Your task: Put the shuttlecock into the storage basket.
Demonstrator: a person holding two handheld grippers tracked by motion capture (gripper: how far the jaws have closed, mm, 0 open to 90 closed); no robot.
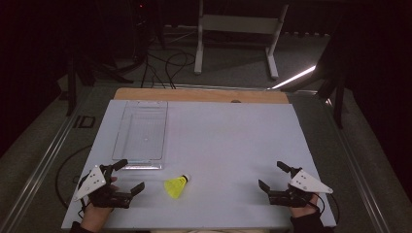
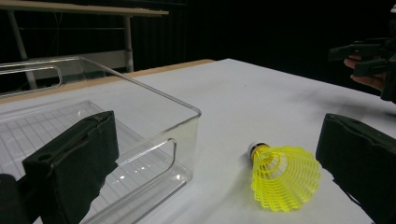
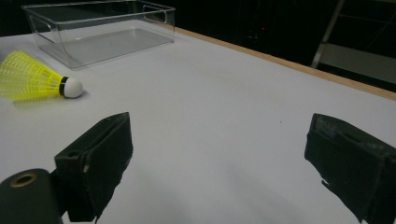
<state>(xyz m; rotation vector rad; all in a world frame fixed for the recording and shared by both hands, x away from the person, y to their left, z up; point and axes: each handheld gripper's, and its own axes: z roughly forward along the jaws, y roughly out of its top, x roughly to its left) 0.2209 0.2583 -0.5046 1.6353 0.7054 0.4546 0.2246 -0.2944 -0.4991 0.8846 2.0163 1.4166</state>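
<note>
1. Left gripper (image 1: 128,175): near-left corner of the white worktop (image 1: 228,136), fingers (image 2: 70,163) spread wide, nothing between them, no contact with anything.
2. Right gripper (image 1: 276,175): near-right corner, fingers (image 3: 98,158) also wide open and empty, bare worktop between them.
3. Yellow shuttlecock (image 1: 177,186): lying on its side on the worktop near the front edge, just right of the left gripper, well apart from the right one. White cork tip points toward the far right, mesh skirt toward the person.
4. In the left gripper view the shuttlecock (image 2: 282,175) sits between the two fingers' sightline, closer to the right finger, not touching it.
5. Clear plastic bin (image 1: 142,133): upright on the left half of the worktop, beyond the left gripper, empty. Its near rim is near the shuttlecock, apart from it.
6. Right gripper view: shuttlecock (image 3: 37,77) at far left, bin (image 3: 100,28) behind it.
</note>
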